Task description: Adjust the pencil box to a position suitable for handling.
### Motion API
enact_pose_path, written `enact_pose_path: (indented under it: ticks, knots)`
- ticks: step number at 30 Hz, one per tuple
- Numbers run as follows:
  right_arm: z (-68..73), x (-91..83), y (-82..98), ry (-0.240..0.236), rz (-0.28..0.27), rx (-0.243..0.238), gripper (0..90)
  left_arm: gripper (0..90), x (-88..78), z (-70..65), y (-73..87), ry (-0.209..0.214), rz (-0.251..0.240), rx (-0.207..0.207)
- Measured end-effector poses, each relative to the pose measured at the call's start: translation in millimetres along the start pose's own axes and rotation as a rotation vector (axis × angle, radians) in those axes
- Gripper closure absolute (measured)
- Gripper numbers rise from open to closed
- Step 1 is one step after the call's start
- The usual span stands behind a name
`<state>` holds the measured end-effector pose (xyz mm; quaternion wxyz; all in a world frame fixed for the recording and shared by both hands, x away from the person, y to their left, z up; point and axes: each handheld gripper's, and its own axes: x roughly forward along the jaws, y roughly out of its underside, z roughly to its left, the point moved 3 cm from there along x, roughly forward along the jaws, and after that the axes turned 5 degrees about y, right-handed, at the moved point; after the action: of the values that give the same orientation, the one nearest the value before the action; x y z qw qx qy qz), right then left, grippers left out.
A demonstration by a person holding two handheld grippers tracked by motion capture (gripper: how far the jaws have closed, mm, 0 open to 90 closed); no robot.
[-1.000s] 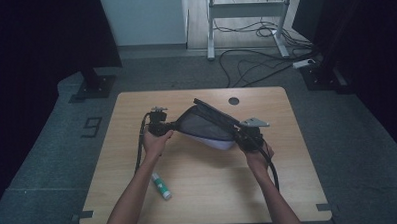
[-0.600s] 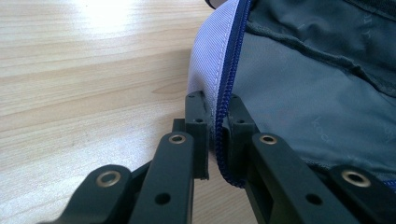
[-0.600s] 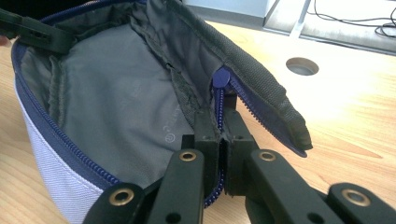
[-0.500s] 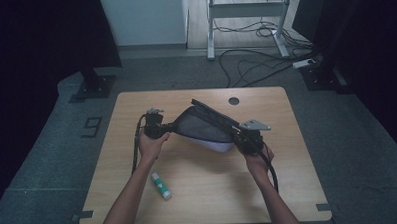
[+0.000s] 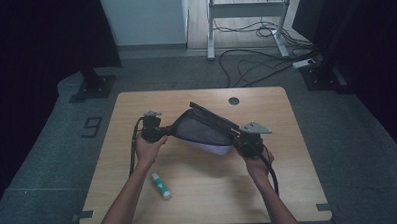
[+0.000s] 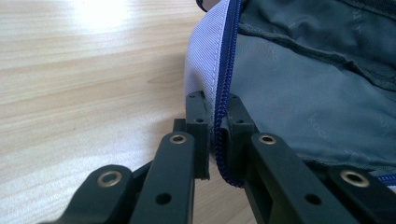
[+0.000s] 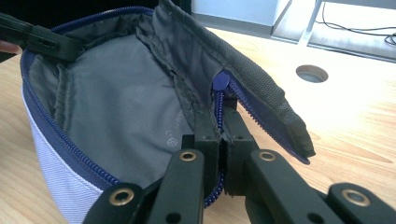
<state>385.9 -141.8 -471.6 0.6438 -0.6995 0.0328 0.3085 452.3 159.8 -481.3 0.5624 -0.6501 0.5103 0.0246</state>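
On the table (image 5: 289, 189), left to right:
Left gripper (image 6: 215, 128): pinching the pouch (image 5: 204, 132) rim by its blue zipper (image 6: 226, 70); could slip if pulled.
Glue stick (image 5: 160, 186): loose, near the left forearm.
Pouch: mid-table, stretched open between 2 grippers.
Right gripper (image 7: 222, 133): nipping the zipper end; fabric may tear.

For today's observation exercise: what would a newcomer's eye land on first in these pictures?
First, the open pouch stretched at mid-table between two hand-held tongs. The left tongs pinch its blue zip edge, and the right tongs clamp the opposite end just below the zip pull, baring the grey lining. Next, a small tube lying alone near the front edge.
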Motion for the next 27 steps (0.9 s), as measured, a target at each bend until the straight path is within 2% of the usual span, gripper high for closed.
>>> enact_pose_path:
  ticks: [17,23,27]
  knots:
    - [10.3,-13.2,15.8,-0.041,-0.019,0.007,85.8,83.7,-10.1,-5.2,28.0,0.020,0.014,-0.005]
    - [11.6,-17.4,34.0,-0.068,0.004,0.020,85.8,82.9,-11.1,-9.4,48.8,0.043,0.047,-0.010]
    - [11.7,-16.5,45.0,-0.075,0.029,0.018,85.8,82.5,-9.6,-11.1,56.0,0.041,0.066,-0.006]
